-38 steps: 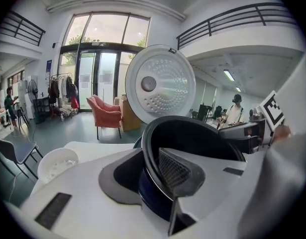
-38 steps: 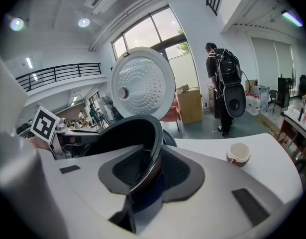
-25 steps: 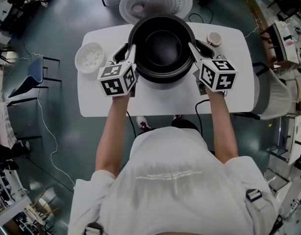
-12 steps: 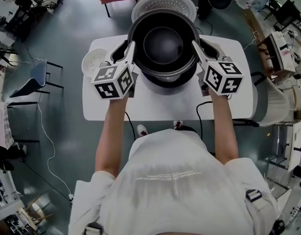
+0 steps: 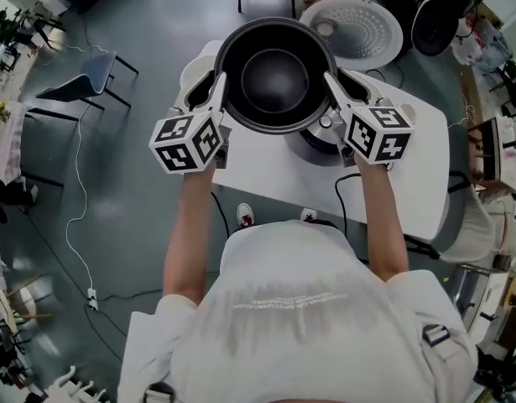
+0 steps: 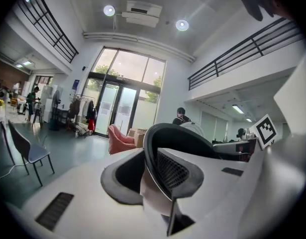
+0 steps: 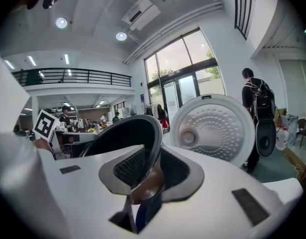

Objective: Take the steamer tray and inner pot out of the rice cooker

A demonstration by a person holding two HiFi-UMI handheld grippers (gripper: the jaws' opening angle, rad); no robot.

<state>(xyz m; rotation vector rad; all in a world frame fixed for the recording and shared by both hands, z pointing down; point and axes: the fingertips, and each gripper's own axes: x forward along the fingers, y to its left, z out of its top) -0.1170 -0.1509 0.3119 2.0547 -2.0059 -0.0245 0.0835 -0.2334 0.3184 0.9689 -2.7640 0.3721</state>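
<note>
The black inner pot (image 5: 276, 72) hangs in the air between my two grippers, lifted clear of the rice cooker body (image 5: 318, 143), which shows below it to the right. My left gripper (image 5: 217, 89) is shut on the pot's left rim (image 6: 152, 159). On the opposite rim (image 7: 153, 156) my right gripper (image 5: 331, 87) is shut. The cooker's lid (image 5: 351, 27) stands open behind the pot. The white steamer tray (image 5: 193, 70) lies on the table, partly hidden by the pot and the left gripper.
The white table (image 5: 409, 183) carries the cooker, and a cable (image 5: 340, 201) hangs off its near edge. A chair (image 5: 94, 67) stands on the floor at the left. A person with a backpack (image 7: 255, 111) stands beyond the lid.
Both grippers have risen with the pot and carried it left, up out of the cooker body. The cooker body now shows beneath it at the right.
</note>
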